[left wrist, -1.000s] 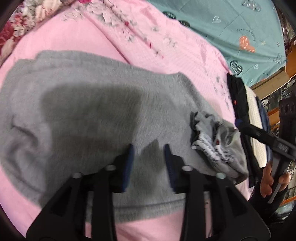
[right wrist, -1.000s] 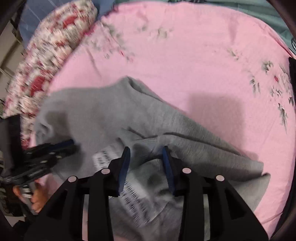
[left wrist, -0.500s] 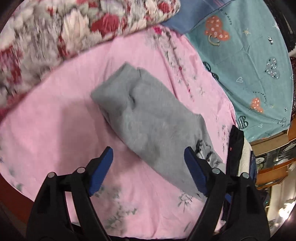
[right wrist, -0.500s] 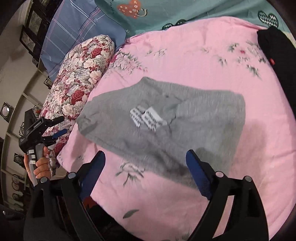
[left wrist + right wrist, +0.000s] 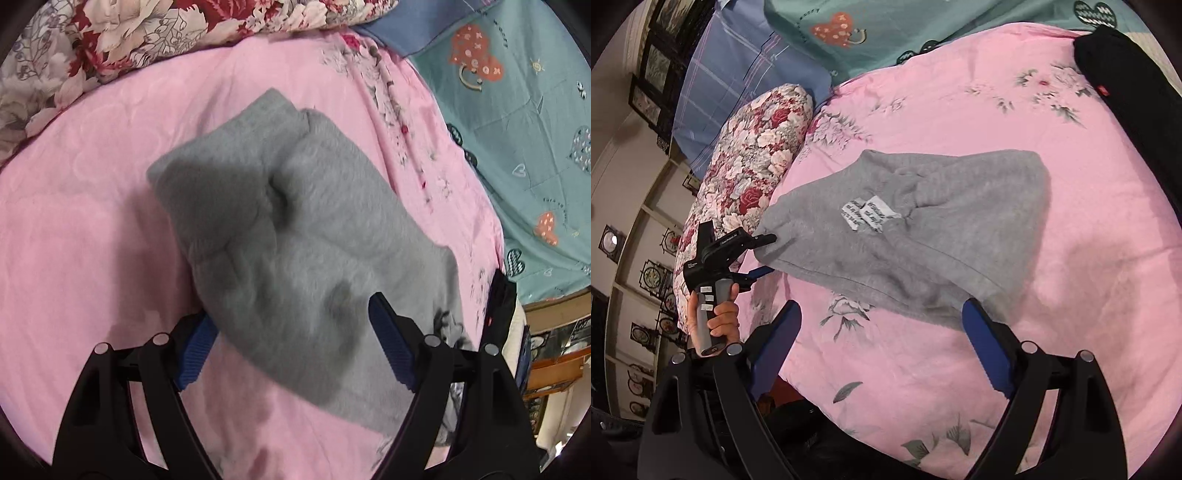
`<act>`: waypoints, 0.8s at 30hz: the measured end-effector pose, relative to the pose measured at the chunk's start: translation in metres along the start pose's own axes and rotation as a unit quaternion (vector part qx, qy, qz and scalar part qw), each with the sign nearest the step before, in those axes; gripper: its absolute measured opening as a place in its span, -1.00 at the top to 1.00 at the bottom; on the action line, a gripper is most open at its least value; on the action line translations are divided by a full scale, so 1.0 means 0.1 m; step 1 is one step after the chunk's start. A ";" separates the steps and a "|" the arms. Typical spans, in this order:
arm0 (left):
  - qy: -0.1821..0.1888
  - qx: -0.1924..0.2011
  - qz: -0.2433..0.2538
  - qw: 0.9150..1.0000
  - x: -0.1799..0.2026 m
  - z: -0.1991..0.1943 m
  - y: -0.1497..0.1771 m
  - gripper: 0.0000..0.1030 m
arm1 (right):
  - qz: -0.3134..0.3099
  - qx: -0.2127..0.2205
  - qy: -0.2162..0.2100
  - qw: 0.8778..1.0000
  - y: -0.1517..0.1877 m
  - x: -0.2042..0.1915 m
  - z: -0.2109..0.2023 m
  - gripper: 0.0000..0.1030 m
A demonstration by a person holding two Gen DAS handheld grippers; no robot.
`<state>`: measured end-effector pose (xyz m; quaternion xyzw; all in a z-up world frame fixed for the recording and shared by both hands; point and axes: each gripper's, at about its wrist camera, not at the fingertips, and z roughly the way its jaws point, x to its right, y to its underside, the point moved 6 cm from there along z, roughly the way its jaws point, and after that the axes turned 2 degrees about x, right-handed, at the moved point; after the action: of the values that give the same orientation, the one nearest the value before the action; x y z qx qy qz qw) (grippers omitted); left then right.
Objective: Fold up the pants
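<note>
The grey pants (image 5: 295,221) lie folded in a thick bundle on the pink bedspread (image 5: 92,203). My left gripper (image 5: 293,347) straddles their near end, its jaws wide and still opening; the cloth lies between the blue pads, with no squeeze showing. From the right wrist view the pants (image 5: 960,206) show white care labels (image 5: 868,214) on top. There the left gripper (image 5: 766,254), held by a hand (image 5: 720,317), has one finger above and one below the pants' left corner. My right gripper (image 5: 882,339) stands open just short of the near hem, holding nothing.
A floral pillow (image 5: 750,158) and a blue checked pillow (image 5: 738,62) lie at the bed's left end. A teal sheet with hearts (image 5: 517,110) covers the far side. A black garment (image 5: 1126,74) lies far right; folded clothes (image 5: 498,295) are stacked at the bed's edge.
Both grippers had narrow jaws low over the grey cloth; they have opened wide and drawn back. The left one has since moved in around the bundle's end.
</note>
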<state>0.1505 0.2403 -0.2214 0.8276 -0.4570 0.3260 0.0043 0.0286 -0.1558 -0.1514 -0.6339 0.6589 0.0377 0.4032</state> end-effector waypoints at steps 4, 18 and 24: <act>0.011 0.015 -0.007 1.000 0.00 0.12 -0.26 -0.73 | 0.025 -0.004 0.004 1.000 0.05 0.12 -0.01 -0.73; 0.055 0.070 0.049 0.995 0.13 -0.14 -0.36 0.52 | 0.016 -0.050 0.024 0.998 0.00 -0.07 0.33 -0.73; 0.090 0.091 0.084 0.988 0.31 -0.38 -0.34 0.56 | -0.092 -0.078 0.051 0.991 -0.42 -0.61 0.95 -0.73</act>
<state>0.1675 0.2487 -0.1650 0.7503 -0.4915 0.4385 -0.0571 0.1028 -0.0615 -0.1606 -0.7223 0.6127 0.0195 0.3200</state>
